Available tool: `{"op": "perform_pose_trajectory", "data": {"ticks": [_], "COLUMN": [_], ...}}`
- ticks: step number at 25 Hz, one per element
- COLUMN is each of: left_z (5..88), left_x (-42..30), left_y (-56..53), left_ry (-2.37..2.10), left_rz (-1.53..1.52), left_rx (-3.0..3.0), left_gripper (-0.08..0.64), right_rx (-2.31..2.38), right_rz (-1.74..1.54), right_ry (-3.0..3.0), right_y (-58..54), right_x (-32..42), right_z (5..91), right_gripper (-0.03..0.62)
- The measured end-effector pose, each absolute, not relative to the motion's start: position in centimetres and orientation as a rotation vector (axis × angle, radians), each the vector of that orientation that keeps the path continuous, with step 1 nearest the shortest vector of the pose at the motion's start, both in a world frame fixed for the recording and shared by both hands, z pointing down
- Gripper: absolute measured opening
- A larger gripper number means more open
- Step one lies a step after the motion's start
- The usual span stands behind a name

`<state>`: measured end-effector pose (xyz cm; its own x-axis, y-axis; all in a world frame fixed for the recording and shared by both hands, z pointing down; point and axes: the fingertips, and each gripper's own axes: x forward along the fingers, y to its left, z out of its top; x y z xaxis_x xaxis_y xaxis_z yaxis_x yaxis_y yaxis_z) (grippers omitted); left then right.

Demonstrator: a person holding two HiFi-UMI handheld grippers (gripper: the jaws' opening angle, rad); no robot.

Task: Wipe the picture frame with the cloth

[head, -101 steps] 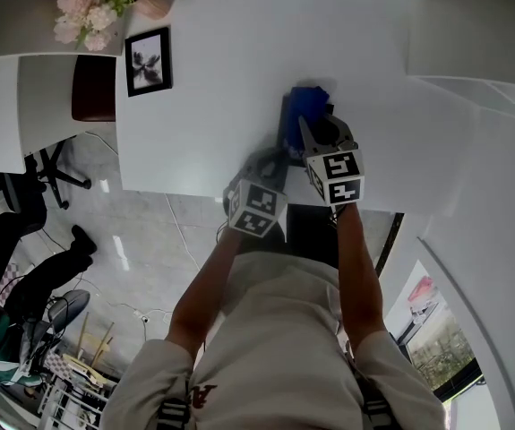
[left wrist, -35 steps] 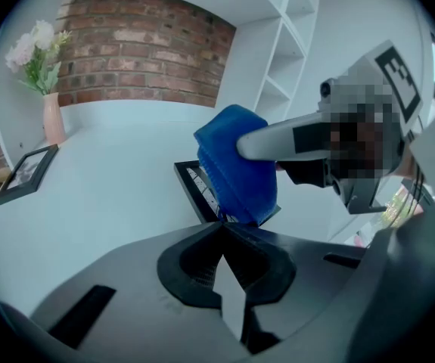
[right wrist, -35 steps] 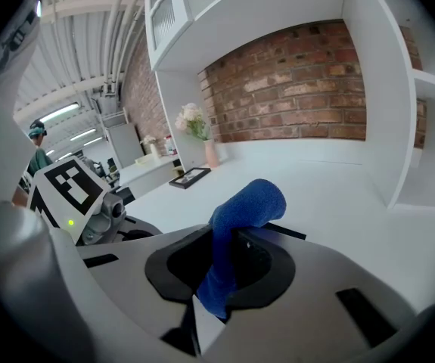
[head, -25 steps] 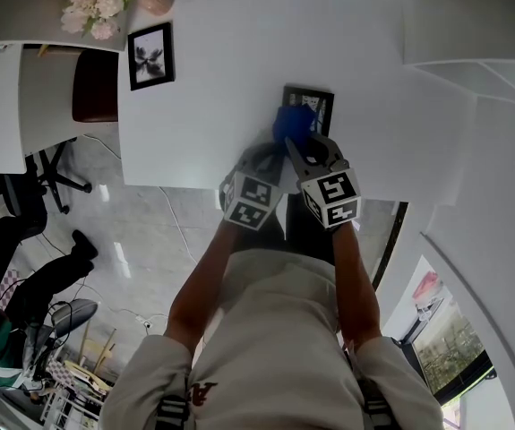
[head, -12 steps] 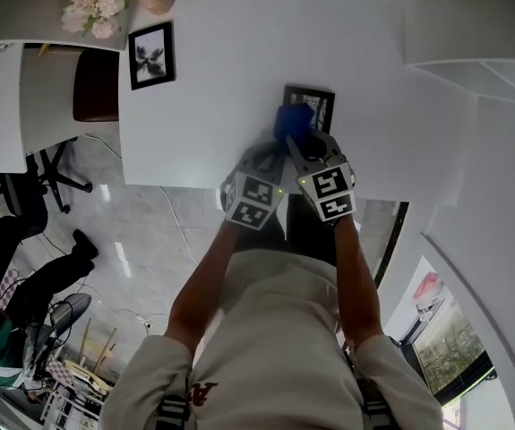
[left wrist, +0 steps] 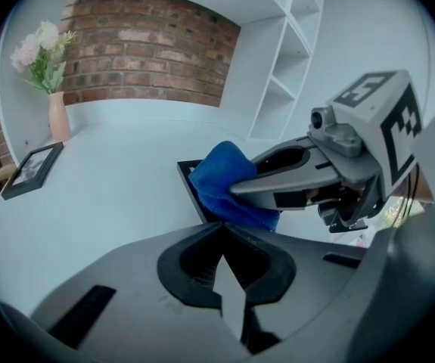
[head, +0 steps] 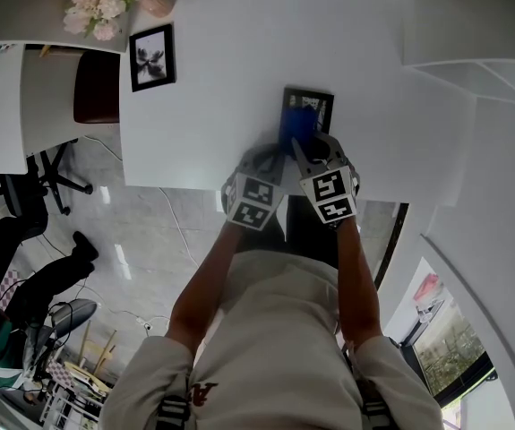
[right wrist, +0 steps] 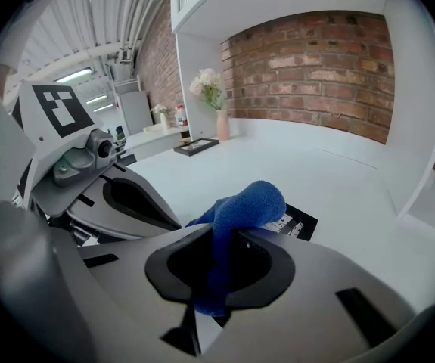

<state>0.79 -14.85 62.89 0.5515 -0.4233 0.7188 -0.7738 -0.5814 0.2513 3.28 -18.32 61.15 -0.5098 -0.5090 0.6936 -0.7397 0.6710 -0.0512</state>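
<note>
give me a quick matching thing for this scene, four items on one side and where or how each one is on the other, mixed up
Column one
1 cloth
2 left gripper
3 flowers
4 nearer picture frame

Column two
A jaws together, holding nothing
B in a vase beside the other frame
C pinched in the right gripper
D flat on the table, partly under the cloth

Pairs: 1-C, 2-A, 3-B, 4-D

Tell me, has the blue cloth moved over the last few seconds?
Yes. The cloth has slid toward the person: it covered the far end of the picture frame four seconds ago; now that far edge is bare.
</note>
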Motion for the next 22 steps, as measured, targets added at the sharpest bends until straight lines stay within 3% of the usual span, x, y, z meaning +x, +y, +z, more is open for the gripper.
{"op": "perform_pose_trajectory", "data": {"ticks": [22], "left_z": [63.0], "left_x": [0.7], "left_y": [-15.0], "left_ry": [-0.978], "left_rz": [0.826], "left_rx": [2.209], "left_gripper": [0.002], "right_rx": [1.023], "right_rz": [0.366], "right_ry": [-2.147], "right_y": [-18.5], "right_x": [7.4], "right_z": [60.5], "right_gripper": [0.043]}}
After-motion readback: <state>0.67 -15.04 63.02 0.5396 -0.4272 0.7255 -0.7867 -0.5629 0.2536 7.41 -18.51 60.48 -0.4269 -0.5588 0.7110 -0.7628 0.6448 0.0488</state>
